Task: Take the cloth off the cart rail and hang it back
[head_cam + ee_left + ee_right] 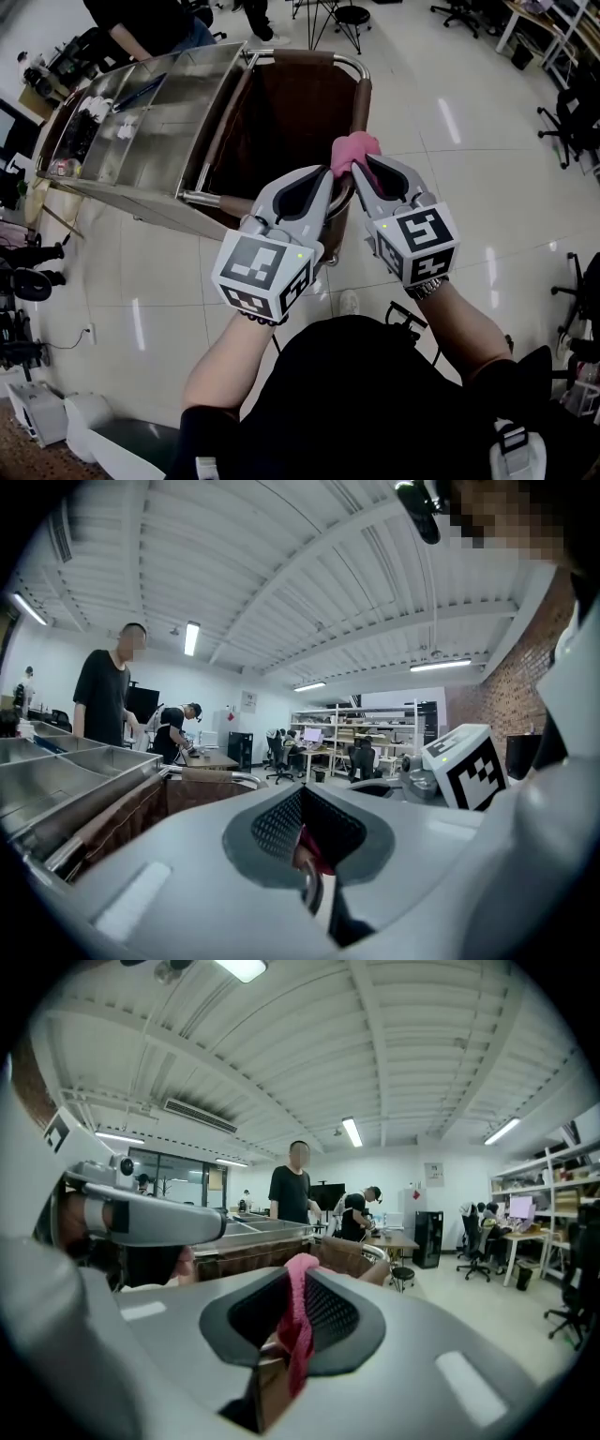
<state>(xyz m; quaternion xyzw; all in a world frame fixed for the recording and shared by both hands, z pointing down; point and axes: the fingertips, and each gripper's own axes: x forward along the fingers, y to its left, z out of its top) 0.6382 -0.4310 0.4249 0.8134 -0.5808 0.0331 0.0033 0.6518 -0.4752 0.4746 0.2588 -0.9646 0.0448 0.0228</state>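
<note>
Pink cloth was at the centre of the head view, near the cart rail.
I had the left gripper and the right gripper both clenched on it, side by side at mid-frame.

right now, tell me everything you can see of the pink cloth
The pink cloth looks soft and fuzzy, bunched into a small wad. The right gripper pinches one fold, which stands up between its jaws; the left gripper is shut on another bit beside it. It is by the cart rail; whether it touches the rail is unclear.
</note>
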